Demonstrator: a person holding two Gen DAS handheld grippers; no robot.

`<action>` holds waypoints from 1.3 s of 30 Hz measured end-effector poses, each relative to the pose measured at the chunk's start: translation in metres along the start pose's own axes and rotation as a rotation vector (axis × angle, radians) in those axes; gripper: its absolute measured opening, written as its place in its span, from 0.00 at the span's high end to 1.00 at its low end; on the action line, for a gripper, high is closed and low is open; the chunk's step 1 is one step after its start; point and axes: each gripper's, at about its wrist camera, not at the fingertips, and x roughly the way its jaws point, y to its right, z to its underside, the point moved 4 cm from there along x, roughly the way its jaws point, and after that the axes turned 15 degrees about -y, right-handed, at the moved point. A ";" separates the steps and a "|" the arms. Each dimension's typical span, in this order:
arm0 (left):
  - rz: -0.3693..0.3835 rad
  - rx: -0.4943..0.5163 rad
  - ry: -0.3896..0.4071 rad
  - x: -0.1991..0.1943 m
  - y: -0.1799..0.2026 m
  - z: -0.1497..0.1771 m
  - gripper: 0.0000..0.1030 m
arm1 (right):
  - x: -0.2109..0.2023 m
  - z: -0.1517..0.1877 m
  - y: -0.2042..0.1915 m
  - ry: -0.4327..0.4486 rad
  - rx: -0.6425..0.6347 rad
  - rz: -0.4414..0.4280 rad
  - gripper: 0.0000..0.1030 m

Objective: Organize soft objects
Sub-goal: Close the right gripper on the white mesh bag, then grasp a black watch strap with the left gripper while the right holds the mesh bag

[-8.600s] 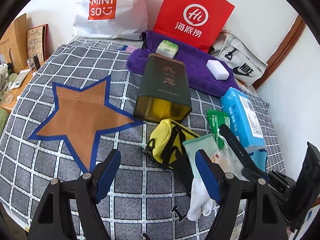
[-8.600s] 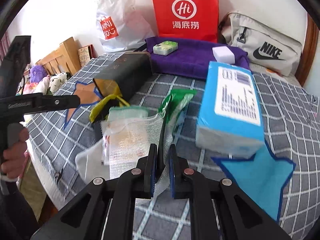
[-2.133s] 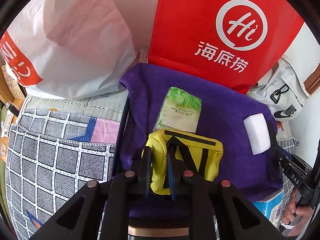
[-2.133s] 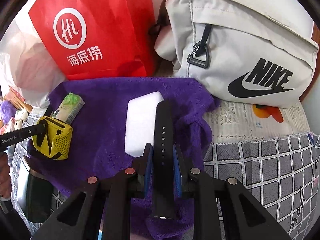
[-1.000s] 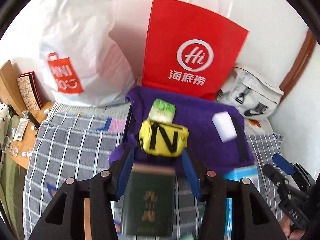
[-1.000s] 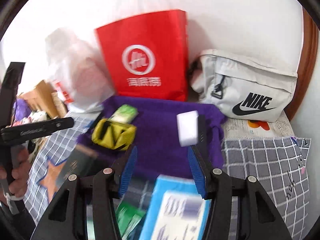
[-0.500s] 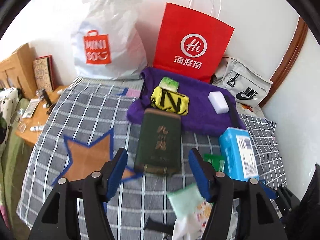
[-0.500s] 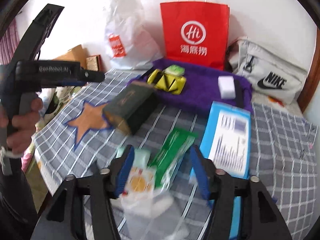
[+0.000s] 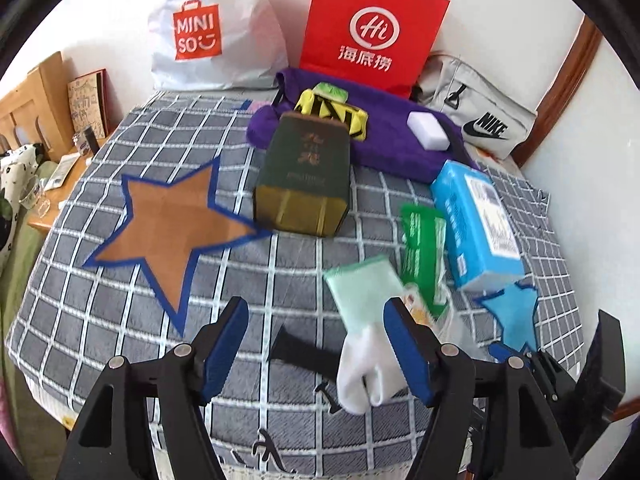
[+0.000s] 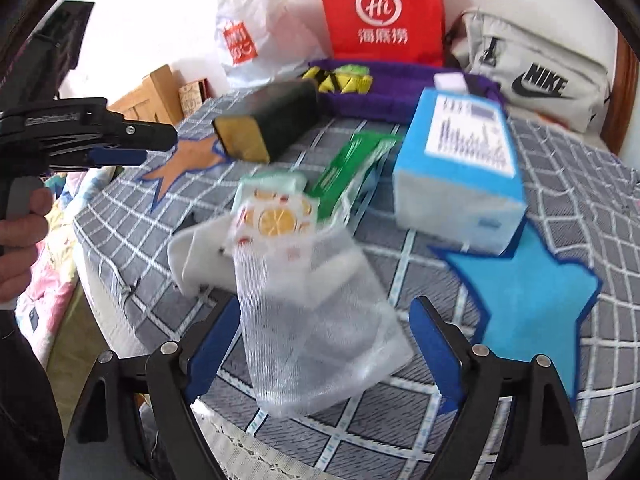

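Observation:
My left gripper (image 9: 318, 344) hangs over the near edge of the checked bedspread (image 9: 120, 320), its jaws opening. Between them, untouched, lie a black strap piece (image 9: 300, 354) and a mint-and-white glove (image 9: 362, 320). My right gripper (image 10: 324, 348) is also opening, and a white mesh bag (image 10: 316, 312) with an orange-print packet (image 10: 276, 216) lies loose between its pads. At the far end, a purple towel (image 9: 392, 152) carries a yellow pouch (image 9: 332, 114), a green tissue pack (image 9: 330, 90) and a white sponge (image 9: 428, 132).
A dark green tin (image 9: 304, 176), a blue tissue pack (image 9: 476, 220) and a green packet (image 9: 422, 252) lie mid-bed. An orange star (image 9: 168, 220) and a blue star (image 10: 520, 296) mark the cover. Red bag (image 9: 372, 28), white bag (image 9: 208, 40) and grey bag (image 9: 484, 128) line the wall.
Both grippers have drawn back from the purple towel to the near end of the bed and sunk lower. Both jaws have widened. The yellow pouch stays on the towel.

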 end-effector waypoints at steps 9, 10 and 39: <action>0.091 -0.063 -0.048 0.019 -0.017 0.005 0.34 | 0.020 0.003 -0.008 -0.020 -0.041 0.098 0.22; 0.093 -0.066 -0.052 0.021 -0.018 0.006 0.34 | 0.018 0.004 -0.007 -0.011 -0.038 0.101 0.33; 0.101 -0.042 -0.163 0.051 -0.036 0.030 0.38 | -0.025 0.014 0.058 0.078 0.173 0.113 0.94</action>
